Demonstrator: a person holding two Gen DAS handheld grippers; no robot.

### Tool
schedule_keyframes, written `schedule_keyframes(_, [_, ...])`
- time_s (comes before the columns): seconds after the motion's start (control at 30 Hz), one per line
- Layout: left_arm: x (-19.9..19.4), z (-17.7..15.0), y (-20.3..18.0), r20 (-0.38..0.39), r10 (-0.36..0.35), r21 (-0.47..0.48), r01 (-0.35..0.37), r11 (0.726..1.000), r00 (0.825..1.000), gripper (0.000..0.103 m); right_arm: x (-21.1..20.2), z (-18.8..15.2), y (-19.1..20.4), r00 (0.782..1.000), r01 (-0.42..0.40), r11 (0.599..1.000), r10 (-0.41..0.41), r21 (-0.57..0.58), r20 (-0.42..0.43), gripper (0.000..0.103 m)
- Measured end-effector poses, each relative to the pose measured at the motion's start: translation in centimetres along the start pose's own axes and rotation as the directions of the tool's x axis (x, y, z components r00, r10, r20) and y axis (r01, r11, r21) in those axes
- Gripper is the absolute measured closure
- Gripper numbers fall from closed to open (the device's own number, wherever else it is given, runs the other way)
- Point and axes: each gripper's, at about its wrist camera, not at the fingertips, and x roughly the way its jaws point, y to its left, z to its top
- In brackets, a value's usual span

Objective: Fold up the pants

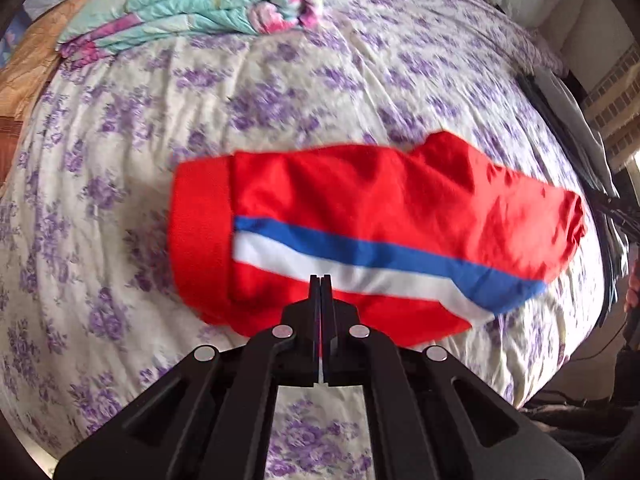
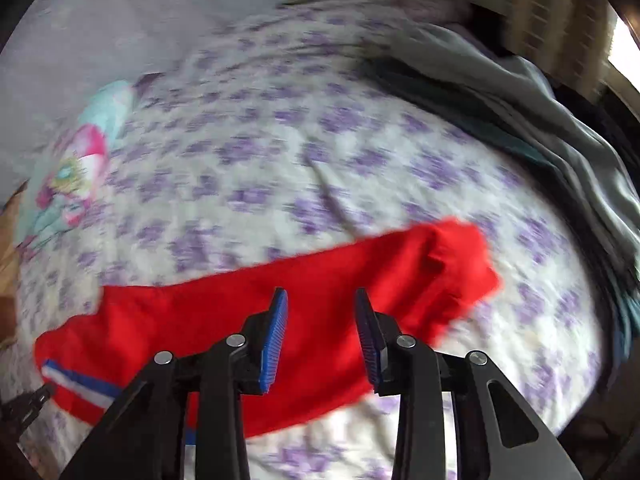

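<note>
A bed fills both views, covered by a cream sheet printed with purple flowers and lightly creased. At its far left corner lies a folded quilt in turquoise with pink flowers, and beyond that an orange-brown surface shows at the picture's edge. Along the right side of the bed lies a heap of dark and grey cloth, too blurred in the right wrist view to make out further. Behind it stands what looks like a slatted, pale piece of furniture by a bright opening.

The pants lie folded on the sheet near the front edge of the bed: red, with a blue and a white stripe along one side and a broad red waistband at the left end.

The left gripper has its jaws pressed together just above the white stripe; whether a fold of cloth is pinched between them cannot be told. The right gripper has its jaws partly apart, blue ribbed pads showing, with nothing between them, over the red cloth
</note>
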Motion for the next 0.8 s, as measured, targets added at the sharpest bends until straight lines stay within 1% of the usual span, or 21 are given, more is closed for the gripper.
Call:
schedule_keyframes(0.03, [0.3, 0.5, 0.5, 0.005, 0.01, -0.013, -0.01, 1.0, 1.0, 0.103, 1.2, 0.6, 3.1, 0.996, -0.094, 0.992, 0.093, -0.085, -0.012, 0.057])
schedule_keyframes(0.07, [0.5, 0.8, 0.9, 0.008, 0.016, -0.026, -0.015, 1.0, 1.0, 0.103, 2.6, 1.2, 6.0, 0.987, -0.16, 0.974, 0.156, -0.16, -0.034, 0.057])
schedule_keyframes(0.1, [0.9, 1.1, 1.2, 0.009, 0.016, -0.041, -0.016, 0.999, 1.0, 0.103, 4.0, 1.5, 8.7, 0.974, -0.224, 0.947, 0.216, -0.228, -0.06, 0.057])
schedule_keyframes(0.13, [1.4, 1.3, 1.8, 0.001, 0.004, -0.062, -0.004, 0.998, 1.0, 0.103, 5.6, 1.7, 11.2, 0.957, -0.291, 0.913, 0.275, -0.286, -0.094, 0.057])
schedule_keyframes(0.17, [1.9, 1.4, 2.1, -0.01, -0.006, -0.077, 0.006, 0.997, 1.0, 0.103, 7.0, 1.9, 13.0, 0.946, -0.324, 0.889, 0.3, -0.323, -0.123, 0.057])
schedule_keyframes(0.23, [2.7, 1.1, 2.8, -0.031, -0.03, -0.096, 0.027, 0.995, 0.999, 0.103, 9.6, 2.1, 15.6, 0.931, -0.363, 0.849, 0.318, -0.384, -0.177, 0.057])
schedule_keyframes(0.3, [2.8, 0.7, 3.0, -0.035, -0.036, -0.093, 0.032, 0.995, 0.999, 0.102, 11.6, 2.4, 16.6, 0.928, -0.366, 0.831, 0.294, -0.419, -0.228, 0.057])
schedule_keyframes(0.37, [2.8, 0.4, 2.9, -0.035, -0.032, -0.086, 0.029, 0.996, 0.999, 0.102, 13.1, 2.3, 16.3, 0.914, -0.388, 0.82, 0.283, -0.421, -0.292, 0.057])
schedule_keyframes(0.43, [2.8, 0.1, 2.8, -0.035, -0.031, -0.082, 0.028, 0.996, 0.999, 0.102, 14.0, 1.8, 16.3, 0.906, -0.393, 0.811, 0.261, -0.432, -0.335, 0.059])
schedule_keyframes(0.47, [2.8, 0.1, 2.8, -0.035, -0.033, -0.083, 0.03, 0.996, 0.999, 0.102, 14.4, 1.7, 16.3, 0.903, -0.394, 0.809, 0.253, -0.436, -0.348, 0.065])
schedule_keyframes(0.5, [2.8, 0.0, 2.9, -0.035, -0.037, -0.087, 0.033, 0.996, 0.999, 0.102, 14.9, 1.6, 16.2, 0.898, -0.397, 0.807, 0.242, -0.438, -0.367, 0.084])
schedule_keyframes(0.53, [2.8, -0.1, 3.0, -0.035, -0.039, -0.09, 0.036, 0.995, 0.999, 0.102, 15.3, 1.4, 16.2, 0.892, -0.403, 0.804, 0.238, -0.436, -0.384, 0.094])
schedule_keyframes(0.6, [2.7, -0.3, 3.2, -0.037, -0.044, -0.103, 0.04, 0.994, 0.998, 0.102, 15.2, 1.3, 16.4, 0.894, -0.405, 0.794, 0.24, -0.453, -0.378, 0.096])
schedule_keyframes(0.63, [2.6, -0.5, 3.2, -0.037, -0.041, -0.107, 0.037, 0.994, 0.998, 0.102, 14.9, 1.4, 16.4, 0.902, -0.395, 0.794, 0.241, -0.462, -0.357, 0.097])
schedule_keyframes(0.67, [2.5, -0.7, 3.2, -0.035, -0.033, -0.111, 0.028, 0.993, 0.999, 0.102, 14.5, 1.8, 16.4, 0.911, -0.385, 0.801, 0.251, -0.459, -0.327, 0.097])
schedule_keyframes(0.73, [2.3, -0.9, 3.3, -0.029, -0.014, -0.121, 0.01, 0.993, 0.999, 0.102, 14.1, 2.8, 16.5, 0.92, -0.377, 0.815, 0.274, -0.44, -0.28, 0.097])
schedule_keyframes(0.77, [2.4, -0.9, 3.3, -0.028, -0.002, -0.117, -0.002, 0.993, 1.0, 0.102, 14.4, 3.0, 16.7, 0.921, -0.373, 0.819, 0.273, -0.435, -0.276, 0.097])
schedule_keyframes(0.8, [2.6, -0.8, 3.2, -0.032, 0.01, -0.113, -0.014, 0.994, 0.999, 0.102, 15.2, 2.9, 16.9, 0.922, -0.365, 0.823, 0.256, -0.435, -0.289, 0.097])
